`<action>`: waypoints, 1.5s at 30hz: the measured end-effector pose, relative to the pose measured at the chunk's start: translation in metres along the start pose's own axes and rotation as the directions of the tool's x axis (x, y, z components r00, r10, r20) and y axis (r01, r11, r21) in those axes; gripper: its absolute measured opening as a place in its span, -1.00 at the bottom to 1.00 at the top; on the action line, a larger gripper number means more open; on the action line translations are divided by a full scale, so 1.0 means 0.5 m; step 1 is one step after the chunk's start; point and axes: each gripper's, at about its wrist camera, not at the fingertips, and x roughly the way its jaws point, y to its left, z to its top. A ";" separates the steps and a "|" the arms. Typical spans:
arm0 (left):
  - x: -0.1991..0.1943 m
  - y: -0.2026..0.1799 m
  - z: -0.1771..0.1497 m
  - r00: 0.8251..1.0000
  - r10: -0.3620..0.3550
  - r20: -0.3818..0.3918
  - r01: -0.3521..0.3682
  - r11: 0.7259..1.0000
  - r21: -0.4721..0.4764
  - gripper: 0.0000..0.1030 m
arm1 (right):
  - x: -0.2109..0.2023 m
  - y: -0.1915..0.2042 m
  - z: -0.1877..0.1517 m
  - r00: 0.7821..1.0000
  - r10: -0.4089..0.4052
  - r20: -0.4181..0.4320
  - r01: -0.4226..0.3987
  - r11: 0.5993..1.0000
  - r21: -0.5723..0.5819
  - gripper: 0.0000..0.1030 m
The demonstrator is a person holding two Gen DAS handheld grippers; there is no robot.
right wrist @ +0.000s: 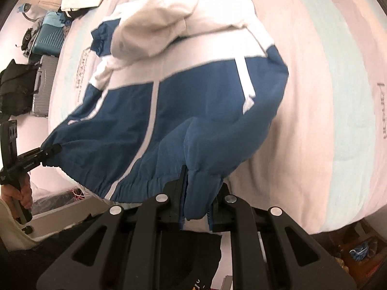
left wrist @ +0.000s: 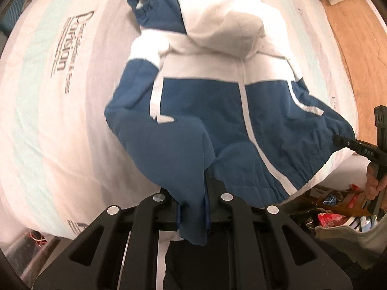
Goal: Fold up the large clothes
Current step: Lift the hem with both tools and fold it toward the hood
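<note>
A blue and white hooded jacket (left wrist: 212, 111) lies front up on the bed, its white hood at the far end and its elastic hem towards me; it also shows in the right wrist view (right wrist: 169, 111). My left gripper (left wrist: 193, 207) is shut on the hem's left corner, blue cloth bunched between its jaws. My right gripper (right wrist: 198, 200) is shut on the hem's right corner. Each gripper shows in the other's view, the right one (left wrist: 338, 141) and the left one (right wrist: 52, 151), pinching the hem's ends. The hem is lifted and stretched between them.
The bed cover (left wrist: 60, 96) is white with pale green stripes and printed lettering. A wooden floor (left wrist: 358, 36) lies to the right of the bed. Suitcases (right wrist: 48, 38) and a black bag (right wrist: 17, 89) stand at the far left. Clutter (left wrist: 333, 205) lies below the bed's near edge.
</note>
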 end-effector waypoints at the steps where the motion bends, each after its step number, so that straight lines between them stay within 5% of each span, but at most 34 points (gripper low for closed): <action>1: -0.006 0.003 0.012 1.000 -0.007 0.002 0.007 1.000 -0.006 -0.79 | -0.005 -0.003 0.011 1.000 0.022 0.003 -0.023 1.000 0.014 -0.78; 15: -0.026 0.066 0.162 0.998 -0.045 0.039 0.047 0.997 -0.063 -0.79 | -0.043 -0.040 0.174 0.991 0.123 0.042 -0.127 0.987 0.096 -0.79; 22: -0.026 0.073 0.278 0.997 -0.033 0.074 0.034 0.999 -0.012 -0.79 | -0.035 -0.053 0.265 0.986 0.153 0.066 -0.159 0.981 0.115 -0.79; 45: 0.063 0.143 0.639 0.995 -0.044 0.089 0.043 0.999 0.011 -0.79 | 0.047 -0.058 0.647 0.987 0.134 0.088 -0.139 0.989 0.056 -0.79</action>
